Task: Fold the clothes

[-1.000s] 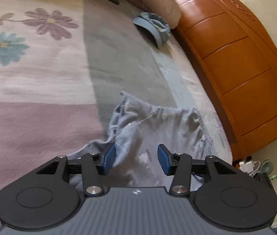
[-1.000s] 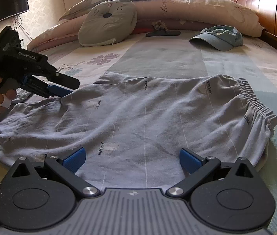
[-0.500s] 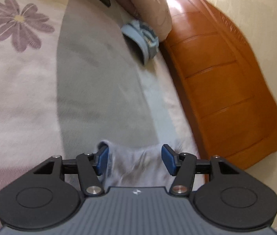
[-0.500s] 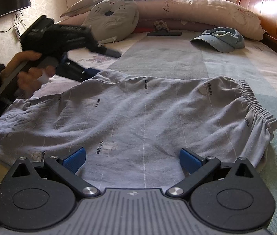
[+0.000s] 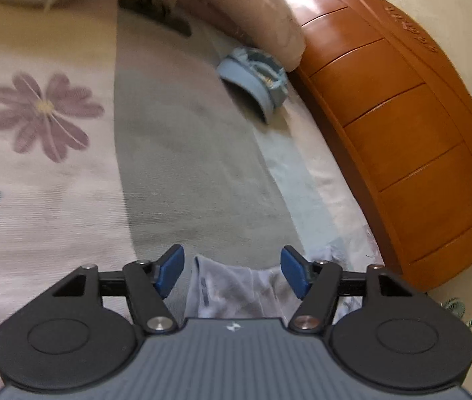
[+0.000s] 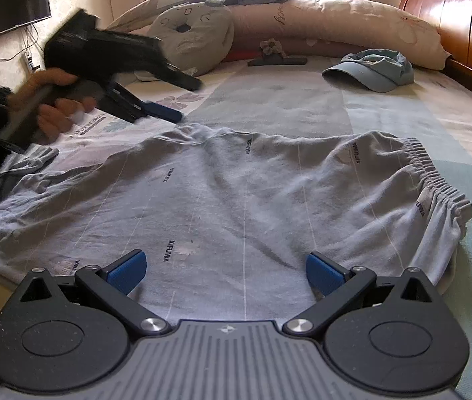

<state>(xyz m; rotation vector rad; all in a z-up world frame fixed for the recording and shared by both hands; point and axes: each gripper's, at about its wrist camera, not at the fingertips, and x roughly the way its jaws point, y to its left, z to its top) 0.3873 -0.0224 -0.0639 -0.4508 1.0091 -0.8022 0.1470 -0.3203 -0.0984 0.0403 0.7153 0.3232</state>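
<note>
Right wrist view: one pair of grey shorts (image 6: 236, 200) lies spread flat on the bed (image 6: 269, 100), waistband to the right.
Counts: two grippers, one blue cap (image 6: 372, 70), one round grey cushion (image 6: 192, 33), one wall TV (image 6: 12, 6).
Left gripper (image 5: 232, 270): jaws opening, nothing pinched; shorts edge lies below, between the pads.
Right gripper (image 6: 225, 270): jaws wide apart over the shorts, gripping nothing.
Change: left gripper has lifted off the fabric toward the cushion, jaws wider than a second ago; right gripper unmoved.
</note>
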